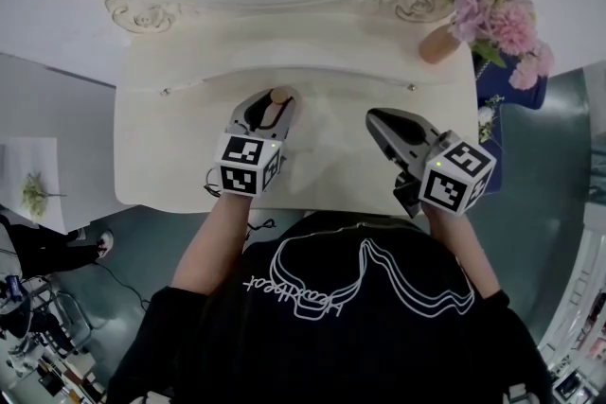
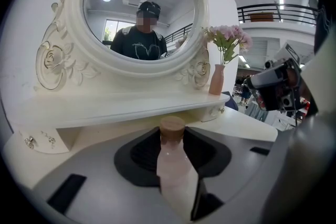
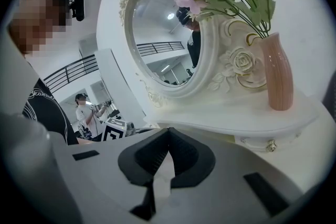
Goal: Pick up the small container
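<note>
The small container point(image 2: 173, 165) is a pale pink bottle with a round wooden cap point(image 2: 172, 129). It stands upright between the jaws of my left gripper point(image 2: 172, 139), which is shut on its body. In the head view the cap point(image 1: 281, 96) pokes out at the tip of the left gripper point(image 1: 273, 112), over the middle of the white dressing table point(image 1: 170, 156). My right gripper point(image 1: 381, 122) hovers to the right of it, over the table's front part. Its jaws point(image 3: 167, 134) meet at the tips with nothing between them.
A raised shelf point(image 1: 303, 47) runs along the back of the table under a round mirror point(image 2: 139, 8) in a carved frame. A pink vase point(image 3: 277, 73) with pink flowers point(image 1: 497, 0) stands on the shelf's right end. The table's front edge point(image 1: 189, 203) is close to the person.
</note>
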Motion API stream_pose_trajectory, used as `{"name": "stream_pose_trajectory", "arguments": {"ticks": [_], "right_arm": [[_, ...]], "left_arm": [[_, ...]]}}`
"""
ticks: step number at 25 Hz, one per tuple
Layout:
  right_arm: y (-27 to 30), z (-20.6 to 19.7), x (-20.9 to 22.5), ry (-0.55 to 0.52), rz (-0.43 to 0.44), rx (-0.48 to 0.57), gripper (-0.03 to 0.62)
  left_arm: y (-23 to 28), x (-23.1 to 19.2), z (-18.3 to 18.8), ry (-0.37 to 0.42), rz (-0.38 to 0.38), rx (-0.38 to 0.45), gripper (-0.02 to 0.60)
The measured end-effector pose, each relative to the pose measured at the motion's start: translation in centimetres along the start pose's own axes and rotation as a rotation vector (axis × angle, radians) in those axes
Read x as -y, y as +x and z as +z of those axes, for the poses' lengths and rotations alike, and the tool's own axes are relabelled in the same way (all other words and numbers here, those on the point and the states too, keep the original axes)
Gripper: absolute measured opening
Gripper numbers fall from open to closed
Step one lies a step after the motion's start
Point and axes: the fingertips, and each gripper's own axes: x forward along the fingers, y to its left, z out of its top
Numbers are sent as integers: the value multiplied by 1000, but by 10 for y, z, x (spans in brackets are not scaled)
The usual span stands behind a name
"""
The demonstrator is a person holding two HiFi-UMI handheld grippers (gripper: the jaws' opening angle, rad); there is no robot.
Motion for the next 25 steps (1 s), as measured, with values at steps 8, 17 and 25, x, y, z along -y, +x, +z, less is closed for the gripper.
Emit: {"name": "stream_pose_trajectory", "arguments": {"ticks": [8, 17, 25], "right_arm": [[-2, -8, -9, -3, 3, 1, 5], [-9, -6, -21, -24, -3, 30, 5], [-10, -14, -44, -42, 13, 45, 5]], "left_arm": [[-18, 4, 15, -6, -3, 22, 139], [-54, 22, 38, -32, -43, 63, 140], [-97, 43, 51, -23, -78, 91, 140]]}}
